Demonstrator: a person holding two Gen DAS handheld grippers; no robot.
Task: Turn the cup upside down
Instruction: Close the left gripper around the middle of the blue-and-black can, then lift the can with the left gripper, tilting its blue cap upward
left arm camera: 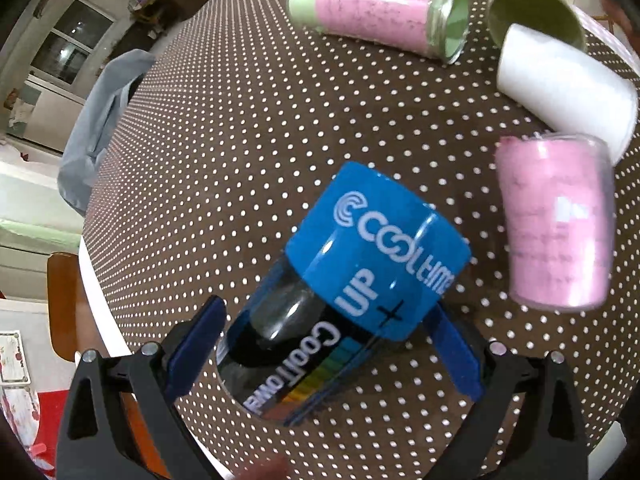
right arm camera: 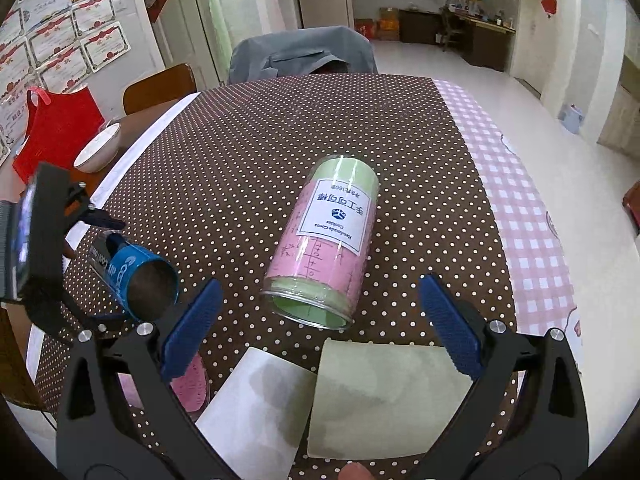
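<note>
A clear cup with a blue "Cooltime UP" band (left arm camera: 360, 272) is gripped between my left gripper's (left arm camera: 332, 340) blue fingers and held tilted above the brown polka-dot table (left arm camera: 240, 140). In the right wrist view the same cup (right arm camera: 140, 280) hangs on its side at the left, its open mouth facing this camera, with the left gripper (right arm camera: 100, 236) around it. My right gripper (right arm camera: 320, 320) is open and empty, above a white cup (right arm camera: 256, 404) and a green cup (right arm camera: 384, 396) near the table's front.
A pink-and-green jar (right arm camera: 324, 244) lies on its side mid-table and shows in the left wrist view (left arm camera: 380, 8). A pink cup (left arm camera: 556, 224) stands beside a white cup (left arm camera: 560, 88) and a green cup (left arm camera: 536, 8). A white bowl (right arm camera: 98, 148) and draped chair (right arm camera: 300, 56) lie beyond.
</note>
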